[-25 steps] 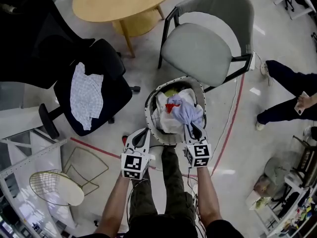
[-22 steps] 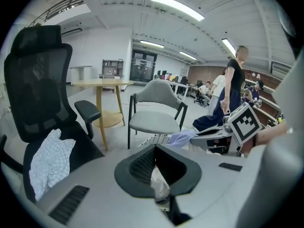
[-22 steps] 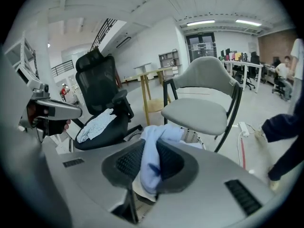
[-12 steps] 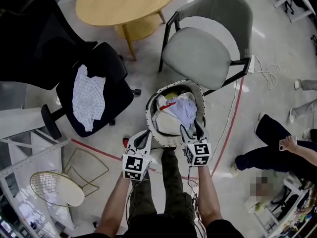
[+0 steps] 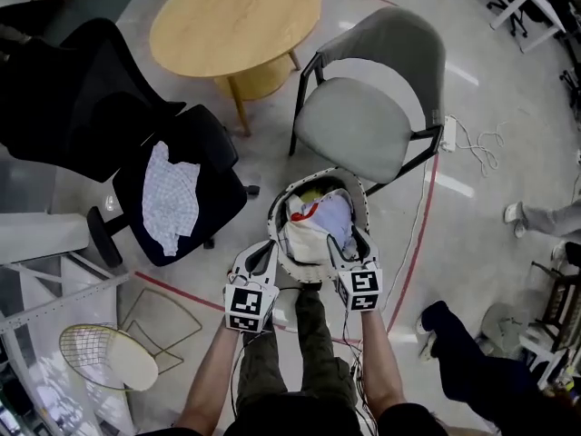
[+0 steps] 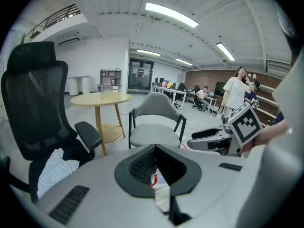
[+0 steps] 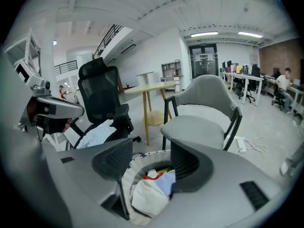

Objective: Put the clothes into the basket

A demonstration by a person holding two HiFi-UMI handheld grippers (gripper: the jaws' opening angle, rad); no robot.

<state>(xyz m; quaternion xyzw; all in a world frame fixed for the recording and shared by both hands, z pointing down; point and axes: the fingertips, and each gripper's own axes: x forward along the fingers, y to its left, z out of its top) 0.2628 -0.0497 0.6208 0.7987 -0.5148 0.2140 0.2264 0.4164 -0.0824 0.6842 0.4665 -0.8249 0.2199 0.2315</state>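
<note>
Right claw [image 7: 149,161]: released, jaws wide and just been opening, nothing between the pads. Directly below the gap is the basket [image 7: 127,177], with clothes [image 7: 151,194] piled inside: white, pale blue, a bit of red.

Left claw [image 6: 154,149]: clenched, tips together, gripping nothing. Its own view shows only a sliver of white-and-red fabric under the tips. The basket itself can't be made out there.

Only the head view places both claws. The left is at the basket's near-left rim and the right is over the near-right rim. Can't tell if either touches the rim.

A grey chair [image 5: 363,121] stands just beyond the basket, and a table [image 5: 231,21] is further out to the left. A black chair [image 5: 86,116] is left of the left claw, with a checked cloth [image 5: 172,198] on its seat, well apart from the basket. The cloth shows in all three views. In the left claw view it is partly cut off by the claw body.

Head view only:
- a red floor line [image 5: 422,221]
- a wire stool [image 5: 100,354] near-left
- a white cable [image 5: 477,143] right of the grey chair

Left claw view only:
- the right claw's marker cube [image 6: 247,124]
- a standing person [image 6: 235,91] in a white top

The right claw view catches the left claw's body at its far left edge. In the head view, people at the right edge are cut to legs.
</note>
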